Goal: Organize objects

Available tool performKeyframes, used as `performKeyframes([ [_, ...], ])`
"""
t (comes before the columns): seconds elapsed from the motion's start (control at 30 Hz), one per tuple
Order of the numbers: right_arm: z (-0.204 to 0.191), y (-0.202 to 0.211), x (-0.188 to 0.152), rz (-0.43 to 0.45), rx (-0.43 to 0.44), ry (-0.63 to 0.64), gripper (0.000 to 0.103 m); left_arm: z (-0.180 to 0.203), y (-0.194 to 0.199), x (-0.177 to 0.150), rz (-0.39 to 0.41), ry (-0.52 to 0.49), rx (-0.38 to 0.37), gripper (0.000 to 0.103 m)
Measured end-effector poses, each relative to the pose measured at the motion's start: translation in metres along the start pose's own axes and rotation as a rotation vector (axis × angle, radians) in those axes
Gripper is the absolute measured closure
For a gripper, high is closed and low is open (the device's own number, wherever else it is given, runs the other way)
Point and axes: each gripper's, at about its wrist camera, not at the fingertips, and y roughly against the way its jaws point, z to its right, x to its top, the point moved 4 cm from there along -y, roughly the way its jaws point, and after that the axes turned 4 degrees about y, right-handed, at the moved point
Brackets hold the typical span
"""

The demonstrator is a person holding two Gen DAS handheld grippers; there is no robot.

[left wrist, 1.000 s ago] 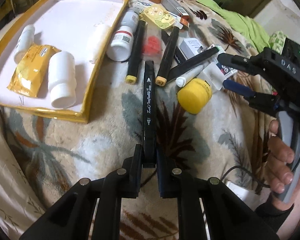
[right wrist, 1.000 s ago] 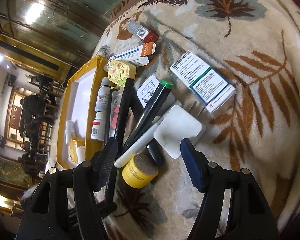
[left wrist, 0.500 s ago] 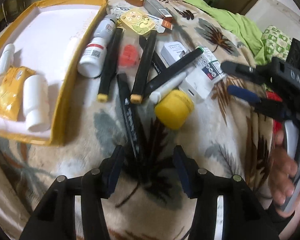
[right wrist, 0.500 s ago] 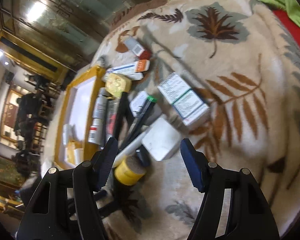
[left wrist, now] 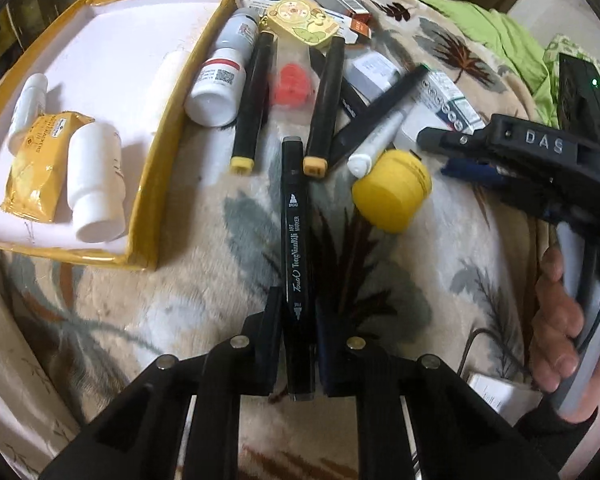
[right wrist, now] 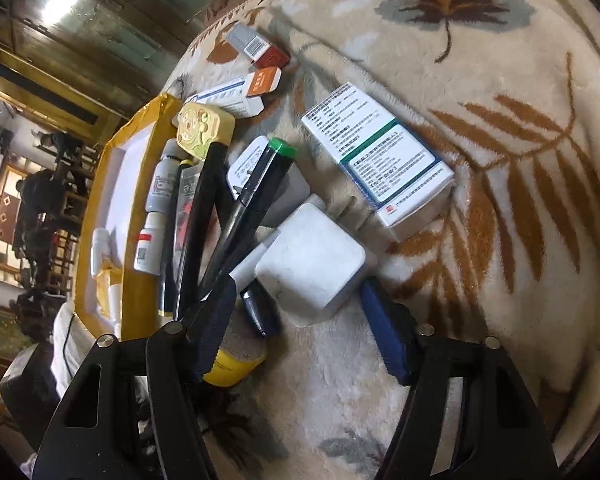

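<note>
While the yellow-rimmed tray (left wrist: 148, 184) waits far left | left gripper (left wrist: 298, 320) jaws clamp the black art marker (left wrist: 294, 216) at centre | next: carry it left into tray | right gripper (right wrist: 300, 324) jaws open around white charger (right wrist: 312, 264).

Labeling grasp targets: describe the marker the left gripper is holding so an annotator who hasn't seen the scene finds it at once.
Start at the yellow-rimmed tray on the leaf-print blanket; right of it lies a fan of black markers. The black art marker is the one nearest the camera, pinched at its near end by the left gripper. Unlike the two yellow-capped markers beyond it, it has white lettering and no coloured cap.
</note>
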Motion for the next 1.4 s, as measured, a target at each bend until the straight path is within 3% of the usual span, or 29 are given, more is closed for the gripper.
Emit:
performKeyframes([
  [0.1,0.002,0.004,0.000,0.007,0.034,-0.009,0.076,-0.001,-0.004,-0.002,-0.013,-0.017,0.029,0.089],
  [0.37,-0.001,-0.001,-0.001,0.010,0.067,-0.020,0.073,0.003,-0.009,0.004,-0.011,-0.023,0.057,0.090],
  [0.43,0.001,0.007,0.001,0.039,0.066,-0.027,0.094,0.002,-0.004,-0.001,0.004,-0.027,0.070,0.090],
  [0.47,0.002,0.012,0.002,0.053,0.060,-0.030,0.098,0.001,0.000,-0.003,0.013,-0.024,0.068,0.090],
  [0.57,-0.001,0.028,0.005,0.096,0.049,-0.010,0.102,-0.004,0.010,-0.008,0.021,-0.014,0.053,0.090],
  [0.7,-0.010,0.024,0.004,0.080,0.074,0.008,0.102,-0.008,0.007,-0.010,0.012,-0.003,0.054,0.090],
  [0.93,-0.015,-0.009,-0.001,-0.025,0.168,-0.025,0.098,0.001,-0.012,0.001,-0.012,-0.016,0.066,0.090],
  [0.97,-0.014,-0.013,-0.001,-0.042,0.138,-0.026,0.094,0.001,-0.012,0.001,-0.013,-0.015,0.065,0.090],
  [1.0,-0.012,-0.016,-0.003,-0.057,0.108,-0.024,0.083,0.001,-0.012,0.001,-0.013,-0.014,0.064,0.090],
  [1.07,-0.011,-0.015,-0.002,-0.046,0.129,-0.035,0.080,0.002,-0.014,0.002,-0.014,-0.014,0.065,0.090],
  [1.13,-0.009,-0.013,0.000,-0.030,0.145,-0.050,0.064,0.003,-0.015,0.002,-0.014,-0.017,0.070,0.090],
  [1.2,-0.006,-0.013,0.001,-0.005,0.168,-0.071,0.060,0.005,-0.017,0.003,-0.013,-0.022,0.076,0.090],
  [1.27,-0.001,-0.016,0.000,0.002,0.193,-0.101,0.071,0.006,-0.017,0.004,-0.006,-0.025,0.078,0.090],
  [1.3,0.000,-0.018,0.000,-0.004,0.194,-0.103,0.092,0.007,-0.017,0.004,-0.003,-0.025,0.078,0.090],
  [1.4,-0.001,-0.010,0.001,0.025,0.198,-0.096,0.100,0.009,-0.013,0.005,0.003,-0.018,0.046,0.090],
])
